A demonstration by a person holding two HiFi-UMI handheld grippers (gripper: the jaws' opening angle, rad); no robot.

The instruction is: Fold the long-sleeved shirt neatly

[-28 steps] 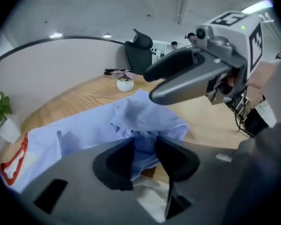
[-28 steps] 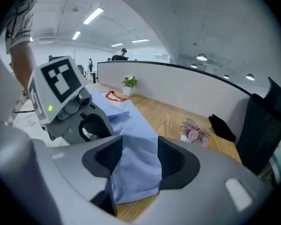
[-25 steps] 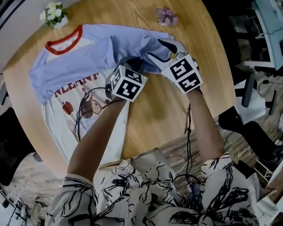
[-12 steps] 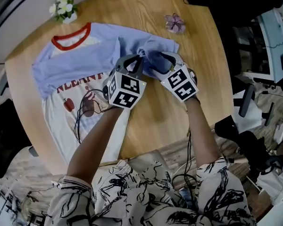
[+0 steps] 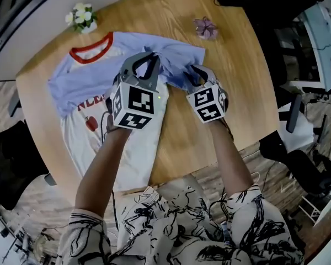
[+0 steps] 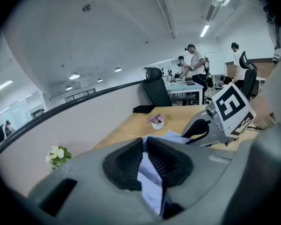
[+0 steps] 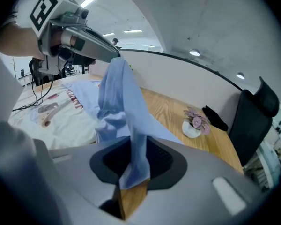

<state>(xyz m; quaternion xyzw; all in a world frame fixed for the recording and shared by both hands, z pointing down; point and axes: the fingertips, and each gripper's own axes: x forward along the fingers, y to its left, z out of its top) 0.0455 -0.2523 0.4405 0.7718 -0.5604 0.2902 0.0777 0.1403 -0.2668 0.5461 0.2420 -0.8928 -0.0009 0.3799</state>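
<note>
Light wooden table [image 5: 234,76] with rounded corners carries a white-bodied long-sleeved shirt [image 5: 91,73] with pale blue sleeves, a red neckband and red chest lettering. The shirt is spread along the table's left side, neckband toward the far left corner and hem toward the near edge. One pale blue sleeve [image 5: 176,57] reaches toward the far right corner, its end bunched and held up off the wood between two hand-held tools. The left gripper [image 5: 148,56], grey with a marker cube, has its black ribbed pads pressed together on a fold of that sleeve. The right gripper [image 5: 192,73], lower and just beside it, has its jaws closing, with a hanging strip of the same sleeve between them and a sliver of table showing through the gap. A small pot of white flowers [image 5: 81,17] stands at the far left edge beyond the neckband; a purple-leaved plant in a white pot [image 5: 206,27] stands near the far edge, just past the sleeve
</note>
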